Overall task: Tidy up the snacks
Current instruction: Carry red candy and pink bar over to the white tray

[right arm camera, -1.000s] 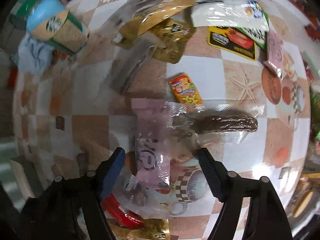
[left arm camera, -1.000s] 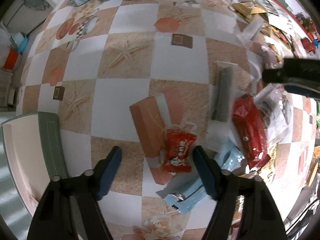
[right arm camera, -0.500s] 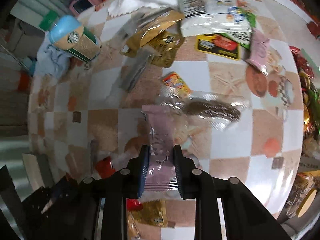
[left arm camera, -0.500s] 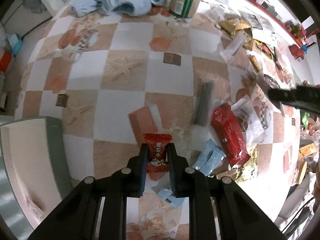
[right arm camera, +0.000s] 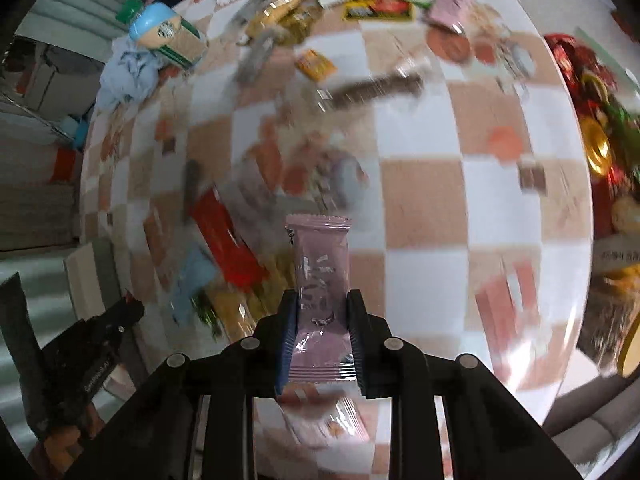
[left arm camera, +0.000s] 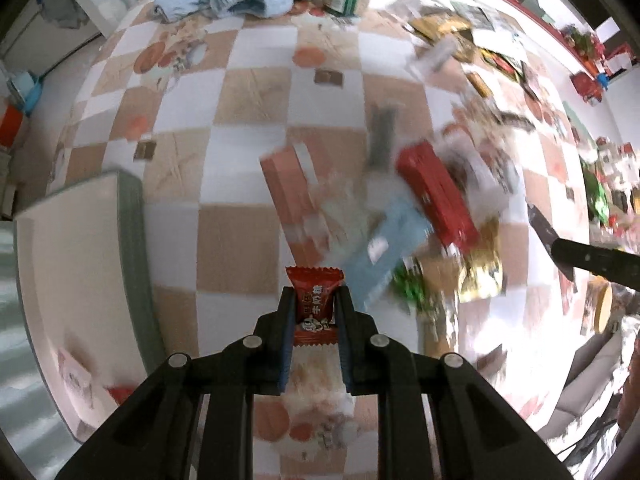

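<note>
Your left gripper has its fingers clenched on the red candy packet, lifted clear of the checkered worktop. The packet's long axis runs straight out along the fingers, top crimp sticking out past the tips.

Your right gripper is grasping the pink wrapper the same way: long axis in line with the fingers, roughly the upper half poking out forward, lower end back between the fingers.

What matters next, as a judgement: the beige tray with green rim sits on the left side of the left wrist view, near the left gripper and low-left of its fingers. In the right wrist view the same tray is far over at the left edge, beyond the snack pile, and the left gripper shows there too. So the left hand is nearer; it should probably drop first, swinging left and down, while you carry the right one across.

The loose pile, red bar and light blue packet among it, lies between the two grippers on the worktop. Everything is motion-blurred, so the tray's contents are hard to read.
</note>
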`<state>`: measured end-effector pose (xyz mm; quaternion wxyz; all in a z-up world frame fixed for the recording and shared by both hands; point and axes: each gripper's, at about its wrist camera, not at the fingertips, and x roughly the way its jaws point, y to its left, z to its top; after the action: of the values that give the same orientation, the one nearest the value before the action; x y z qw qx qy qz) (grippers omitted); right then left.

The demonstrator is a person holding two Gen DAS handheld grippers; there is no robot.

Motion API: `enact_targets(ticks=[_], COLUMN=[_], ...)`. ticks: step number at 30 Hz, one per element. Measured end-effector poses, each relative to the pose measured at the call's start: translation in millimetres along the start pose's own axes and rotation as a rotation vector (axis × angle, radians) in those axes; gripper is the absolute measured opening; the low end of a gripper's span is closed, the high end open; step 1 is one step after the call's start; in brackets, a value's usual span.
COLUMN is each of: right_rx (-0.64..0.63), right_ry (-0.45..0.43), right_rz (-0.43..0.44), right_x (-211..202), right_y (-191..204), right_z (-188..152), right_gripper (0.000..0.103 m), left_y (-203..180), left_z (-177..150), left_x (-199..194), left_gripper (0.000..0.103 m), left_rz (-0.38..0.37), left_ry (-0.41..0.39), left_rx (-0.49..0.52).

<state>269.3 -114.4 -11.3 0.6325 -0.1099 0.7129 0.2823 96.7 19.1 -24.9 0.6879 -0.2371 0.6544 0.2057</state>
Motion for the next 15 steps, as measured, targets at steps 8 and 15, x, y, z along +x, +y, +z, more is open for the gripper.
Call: enact_targets(ticks=[8, 15], right_rx=[0.031, -0.076], right_ry=[0.077, 0.099], right_rz=[-0.016, -0.028], right_x=[7, -12], right_y=[-23, -7], right_z=[-51, -80], right_gripper=[0.026, 0.026], left_y=[7, 9], left_z=[-48, -82], left_x=[-10, -44], left_gripper=[0.021, 0.021], left_rz=[-0.006, 0.003], left_ry=[0.058, 0.039], left_rx=[0.026, 0.033])
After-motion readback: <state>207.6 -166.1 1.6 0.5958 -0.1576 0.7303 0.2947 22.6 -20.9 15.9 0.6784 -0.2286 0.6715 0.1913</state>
